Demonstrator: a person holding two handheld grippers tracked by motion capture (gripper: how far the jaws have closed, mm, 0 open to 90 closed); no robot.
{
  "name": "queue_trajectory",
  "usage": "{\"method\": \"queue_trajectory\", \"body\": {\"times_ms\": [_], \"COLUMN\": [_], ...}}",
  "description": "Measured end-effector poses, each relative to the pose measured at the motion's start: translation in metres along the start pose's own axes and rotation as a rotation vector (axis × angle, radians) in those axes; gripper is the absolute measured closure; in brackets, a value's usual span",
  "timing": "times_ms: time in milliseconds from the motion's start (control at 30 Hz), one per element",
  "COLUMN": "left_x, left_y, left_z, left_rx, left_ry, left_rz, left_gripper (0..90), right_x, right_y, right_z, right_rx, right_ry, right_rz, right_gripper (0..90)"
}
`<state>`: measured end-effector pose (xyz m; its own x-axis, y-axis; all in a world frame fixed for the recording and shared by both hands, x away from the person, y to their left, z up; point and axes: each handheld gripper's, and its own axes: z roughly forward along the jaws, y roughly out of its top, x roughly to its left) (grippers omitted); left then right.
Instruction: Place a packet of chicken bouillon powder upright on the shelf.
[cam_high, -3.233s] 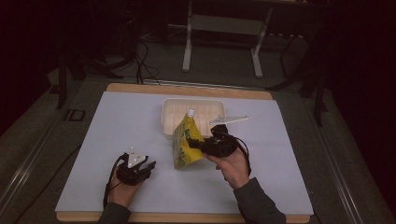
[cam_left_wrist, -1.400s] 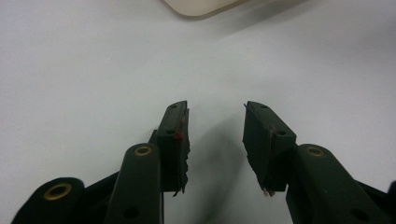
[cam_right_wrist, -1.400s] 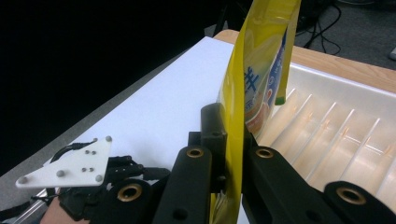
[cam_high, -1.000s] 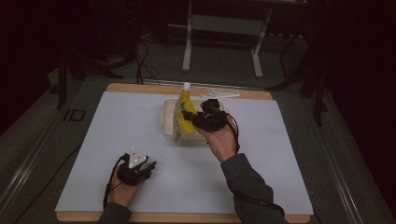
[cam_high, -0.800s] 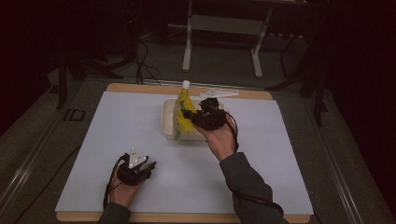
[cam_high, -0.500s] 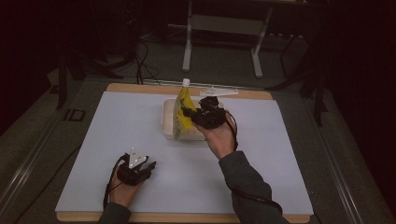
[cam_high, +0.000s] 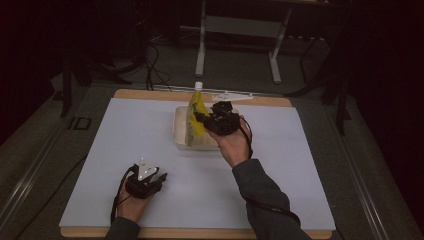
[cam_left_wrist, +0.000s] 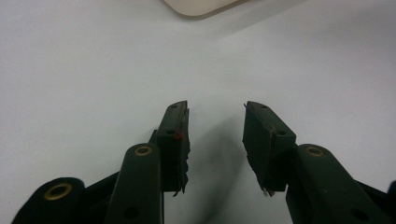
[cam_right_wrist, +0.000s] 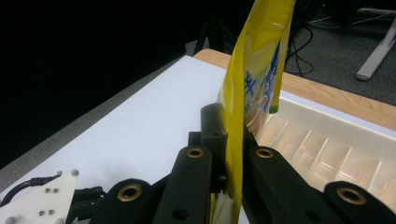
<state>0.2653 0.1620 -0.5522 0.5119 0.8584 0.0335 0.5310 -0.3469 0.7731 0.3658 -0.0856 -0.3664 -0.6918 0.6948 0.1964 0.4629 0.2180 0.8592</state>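
Near the table's far edge, at its middle, the right gripper (cam_high: 202, 118) held a yellow pouch (cam_high: 195, 117) over a shallow cream tray (cam_high: 180, 131). Its jaws were closed on the flat side of the pouch, pinching the film low down, so the pouch stood nearly upright with its white cap (cam_high: 198, 85) on top. That grip probably suited a soft pouch: held by its thin flat body it could not slump, and it could be lowered bottom first. From the right gripper view the pouch (cam_right_wrist: 252, 79) rose straight between the jaws, with the tray's ribbed floor (cam_right_wrist: 322, 144) just beyond and below it; whether its bottom already touched the tray I could not tell. The tray lay flat on the white sheet (cam_high: 150, 130), its long side along the far edge, within easy reach of the right arm. The left gripper (cam_high: 146, 181) rested on the sheet near the table's near edge, left of middle, well apart from the tray. Its jaws stood apart with nothing between them, bare sheet (cam_left_wrist: 93, 70) ahead and a corner of the tray (cam_left_wrist: 201, 7) at the top of its view. It looked parked, since one gripper was enough for this carry.
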Motion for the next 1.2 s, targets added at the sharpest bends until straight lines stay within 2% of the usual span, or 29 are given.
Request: {"method": "queue_trajectory", "body": {"times_ms": [900, 1200], "left_x": [-0.001, -0.001], "left_y": [0.000, 0.000], "left_z": [0.000, 0.000], "left_rx": [-0.001, -0.003], "left_ry": [0.006, 0.007], "left_rz": [0.001, 0.001], "left_gripper": [60.8, 60.8], "right_x": [-0.006, -0.002], "right_y": [0.008, 0.010], "right_z": [0.010, 0.014], "right_rx": [-0.038, -0.059], "right_ry": [-0.042, -0.072], "right_rz": [0.020, -0.009], "right_gripper": [90.0, 90.0]}}
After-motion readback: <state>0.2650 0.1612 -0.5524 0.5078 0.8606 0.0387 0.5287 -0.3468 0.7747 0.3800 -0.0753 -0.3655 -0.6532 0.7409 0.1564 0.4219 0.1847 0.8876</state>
